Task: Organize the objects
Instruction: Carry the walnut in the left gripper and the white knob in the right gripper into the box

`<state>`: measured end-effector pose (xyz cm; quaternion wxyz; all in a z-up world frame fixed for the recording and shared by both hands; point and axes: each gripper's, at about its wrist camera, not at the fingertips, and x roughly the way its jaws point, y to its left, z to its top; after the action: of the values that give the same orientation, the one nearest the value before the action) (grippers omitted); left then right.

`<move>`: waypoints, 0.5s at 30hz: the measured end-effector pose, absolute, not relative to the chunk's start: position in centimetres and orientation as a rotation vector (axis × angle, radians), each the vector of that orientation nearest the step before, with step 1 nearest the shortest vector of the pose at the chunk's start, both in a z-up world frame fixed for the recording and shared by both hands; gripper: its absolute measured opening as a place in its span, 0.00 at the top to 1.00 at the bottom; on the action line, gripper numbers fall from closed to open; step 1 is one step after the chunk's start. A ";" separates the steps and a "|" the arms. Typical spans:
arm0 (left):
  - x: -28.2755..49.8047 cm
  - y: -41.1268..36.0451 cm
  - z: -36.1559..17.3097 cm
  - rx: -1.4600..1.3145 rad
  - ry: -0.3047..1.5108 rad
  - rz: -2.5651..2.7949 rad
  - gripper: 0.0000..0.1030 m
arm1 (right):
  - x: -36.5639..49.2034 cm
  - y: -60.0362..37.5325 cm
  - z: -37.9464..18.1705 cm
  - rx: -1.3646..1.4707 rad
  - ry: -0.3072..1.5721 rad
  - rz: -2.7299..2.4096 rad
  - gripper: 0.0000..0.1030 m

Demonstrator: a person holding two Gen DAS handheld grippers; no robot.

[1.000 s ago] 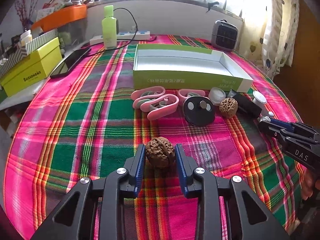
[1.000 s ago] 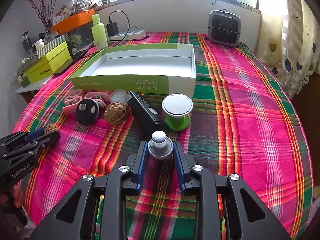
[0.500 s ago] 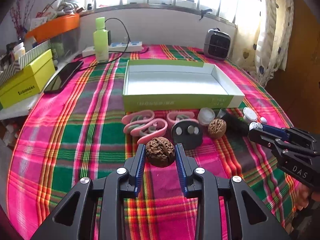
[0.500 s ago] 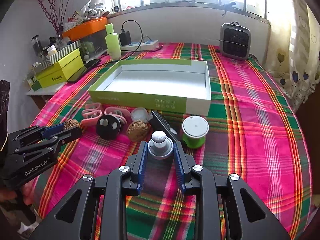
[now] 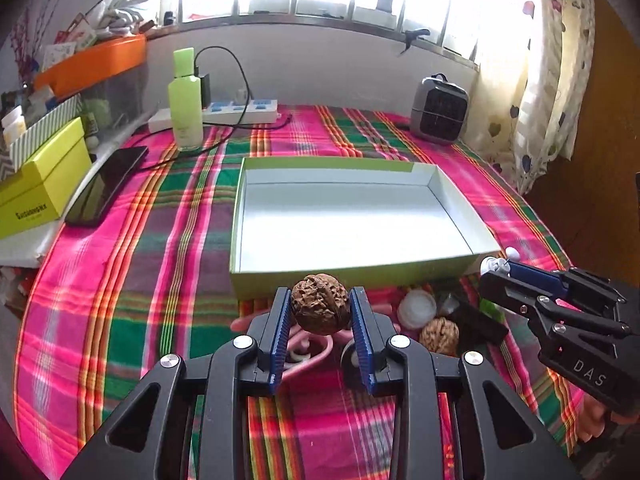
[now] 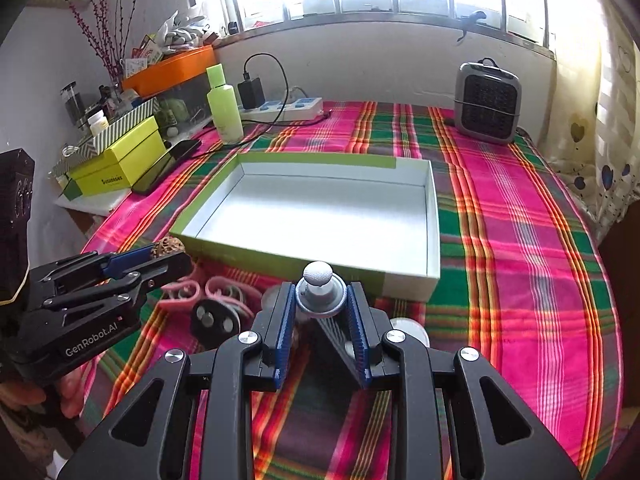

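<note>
1. The left gripper [image 5: 321, 312] pinches a brown wrinkled walnut [image 5: 320, 309] between its blue fingers, lifted before the shallow green-walled cardboard box [image 5: 352, 274], probably for dropping in.
2. The right gripper [image 6: 321, 303] pinches a small grey metal knob [image 6: 320, 290] there likewise.

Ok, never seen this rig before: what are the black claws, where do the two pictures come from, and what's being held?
No robot: a person carries a hand-held gripper in each hand, with a camera looking along its jaws. The left gripper is shut on a brown wrinkled walnut. The right gripper is shut on a small grey metal knob with a white ball top. Ahead on the pink-green plaid cloth sits an empty green-sided cardboard tray; pink clips, a second walnut and small oddments lie before it.
</note>
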<state>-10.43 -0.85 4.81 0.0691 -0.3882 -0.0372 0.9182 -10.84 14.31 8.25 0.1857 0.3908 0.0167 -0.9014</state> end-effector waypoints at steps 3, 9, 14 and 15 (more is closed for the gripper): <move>-11.9 -0.9 4.8 -1.175 -0.107 2.765 0.73 | -12.3 13.8 8.5 1.100 0.057 -2.540 0.73; -14.6 -1.2 4.4 -1.213 -0.113 2.752 0.73 | -15.2 12.8 8.0 1.133 0.045 -2.527 0.73; -16.8 -1.6 3.6 -1.259 -0.117 2.742 0.73 | -17.4 11.8 6.8 1.183 0.071 -2.510 0.73; -17.2 -1.6 3.4 -1.267 -0.113 2.736 0.73 | -17.7 11.8 6.6 1.194 0.074 -2.508 0.73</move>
<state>-17.19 -1.57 3.38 0.0621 -0.4192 -0.0373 0.9050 -17.69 11.75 6.55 0.1804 0.4228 0.0261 -0.8877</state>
